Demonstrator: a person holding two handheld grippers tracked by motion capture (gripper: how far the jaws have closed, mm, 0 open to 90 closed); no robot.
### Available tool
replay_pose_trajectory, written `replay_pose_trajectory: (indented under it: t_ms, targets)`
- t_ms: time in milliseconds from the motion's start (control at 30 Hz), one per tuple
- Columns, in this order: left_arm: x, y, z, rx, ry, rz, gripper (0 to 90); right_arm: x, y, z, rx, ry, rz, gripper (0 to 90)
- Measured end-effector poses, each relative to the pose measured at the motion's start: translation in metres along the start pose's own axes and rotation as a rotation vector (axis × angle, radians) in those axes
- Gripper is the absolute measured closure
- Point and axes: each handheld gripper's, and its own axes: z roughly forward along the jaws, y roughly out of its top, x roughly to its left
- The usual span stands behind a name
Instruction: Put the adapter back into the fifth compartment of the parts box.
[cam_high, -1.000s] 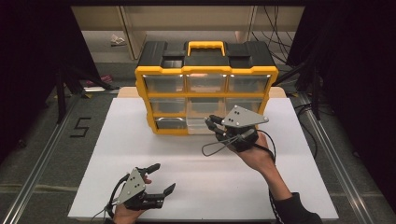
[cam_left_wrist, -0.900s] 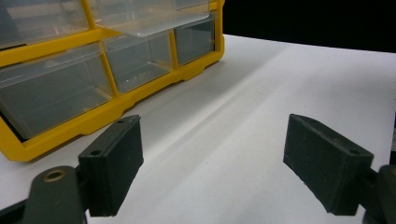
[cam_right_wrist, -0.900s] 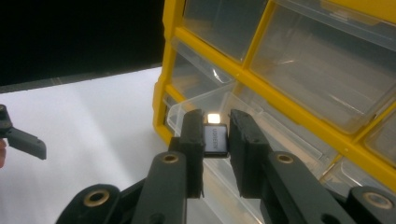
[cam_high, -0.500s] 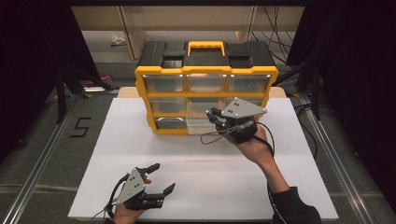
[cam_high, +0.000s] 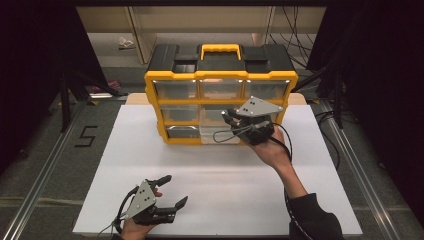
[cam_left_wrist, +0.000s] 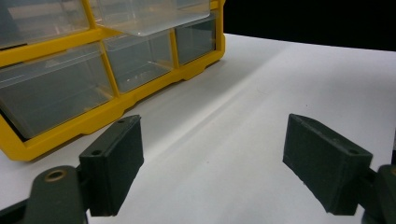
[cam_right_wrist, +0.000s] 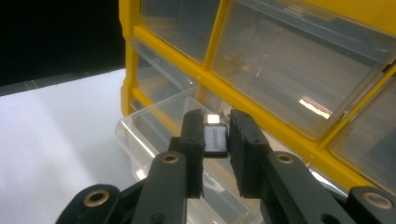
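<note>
Right jaws: the right gripper (cam_right_wrist: 216, 140) has its black jaws pressed onto a small black adapter with a silver metal plug end (cam_right_wrist: 215, 138), one jaw on each side, the plug end pointing away from the hand.
Left jaws: the left gripper (cam_left_wrist: 212, 163) has its jaws spread wide with nothing between them, only bare white surface.
Adapter place: it hangs above the pulled-out clear plastic drawer (cam_right_wrist: 154, 126) in the bottom row of the cabinet, not touching it as far as can be told.
Drawer cabinet: the yellow and black plastic drawer cabinet with clear drawers (cam_high: 220, 82) stands at twelve o'clock on the white table (cam_high: 150, 160), a yellow carrying handle on top; in the high view its open drawer (cam_high: 218, 135) juts from the middle of the lowest row.
Right gripper place: in the high view the right gripper (cam_high: 230, 118) is at about one o'clock from the table's centre, right in front of the cabinet face.
Left gripper place: in the high view the left gripper (cam_high: 172, 191) sits at seven o'clock near the table's front edge, well apart from the cabinet.
</note>
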Motion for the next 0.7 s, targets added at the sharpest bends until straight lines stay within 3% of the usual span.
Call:
replay_pose_trajectory:
  t_ms: [500,700]
  targets:
    - [0.000,0.000,0.000,0.003,-0.002,0.002,19.6,-0.007,-0.001,0.012,0.038,-0.017,0.022,75.7]
    - [0.000,0.000,0.000,0.002,-0.001,0.003,19.6,-0.009,-0.002,0.014,0.047,-0.003,0.046,62.0]
